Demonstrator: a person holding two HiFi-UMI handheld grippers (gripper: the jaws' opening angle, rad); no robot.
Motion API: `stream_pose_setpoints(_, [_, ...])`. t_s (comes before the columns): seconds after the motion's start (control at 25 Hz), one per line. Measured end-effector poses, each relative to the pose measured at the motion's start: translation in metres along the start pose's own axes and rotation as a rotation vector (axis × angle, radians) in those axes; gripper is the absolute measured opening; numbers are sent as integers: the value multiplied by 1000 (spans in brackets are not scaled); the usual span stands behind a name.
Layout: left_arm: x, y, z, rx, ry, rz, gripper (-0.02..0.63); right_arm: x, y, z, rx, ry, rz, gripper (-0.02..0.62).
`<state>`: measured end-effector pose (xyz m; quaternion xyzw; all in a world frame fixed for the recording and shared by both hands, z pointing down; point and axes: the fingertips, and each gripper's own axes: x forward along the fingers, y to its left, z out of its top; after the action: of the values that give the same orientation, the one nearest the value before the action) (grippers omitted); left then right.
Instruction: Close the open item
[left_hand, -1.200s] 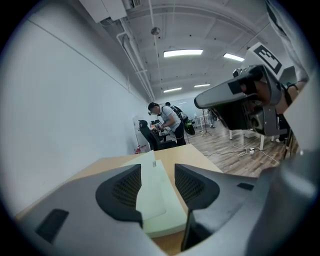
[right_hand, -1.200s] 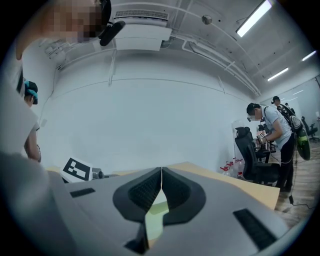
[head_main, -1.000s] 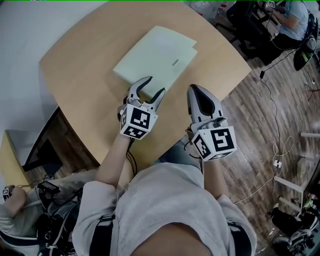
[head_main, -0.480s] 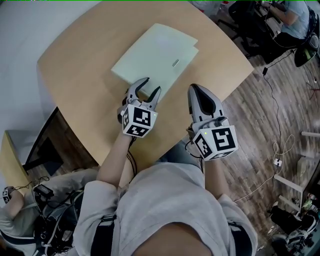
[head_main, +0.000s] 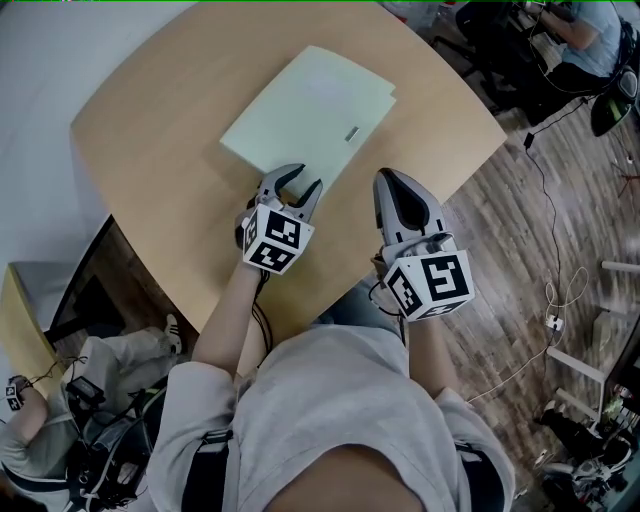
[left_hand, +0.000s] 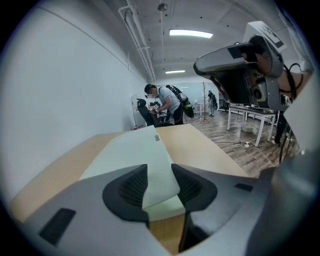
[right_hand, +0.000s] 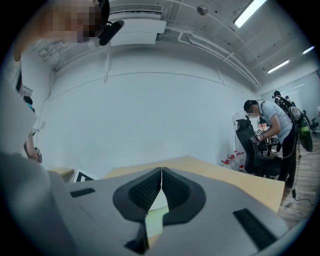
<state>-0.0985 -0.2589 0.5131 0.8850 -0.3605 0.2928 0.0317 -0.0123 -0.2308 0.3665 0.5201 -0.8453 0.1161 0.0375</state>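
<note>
While my left tongs (head_main: 305, 180), gapped but just closing, straddle the folder's (head_main: 310, 105) near corner, my pinched-together right tongs (head_main: 389, 180) hang farther off.

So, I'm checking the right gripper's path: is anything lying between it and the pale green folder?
Nothing. In the head view, only bare wooden table separates the right gripper from the pale green folder.

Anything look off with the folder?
Yes. The folder isn't shut flat: the near corner of its cover looks lifted off the lower layer, and the far right edge steps out. That corner sits between the jaws of the left claw, which have just been closing but aren't pressing it.
</note>
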Motion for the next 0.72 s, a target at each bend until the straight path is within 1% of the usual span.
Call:
stream_pose_setpoints(0.16, [7,-10,-15,-36,41,-49,156,-2,1,-7,-2,4,1,12])
stream_pose_setpoints(0.36, [4,-26,-21,-65,84,-90,155,-15,2,-6,1,4,0,12])
stream_pose_setpoints(0.72, [16,-40,-31,-55,154,-121,155,-18,-13,-14,4,10,1,12])
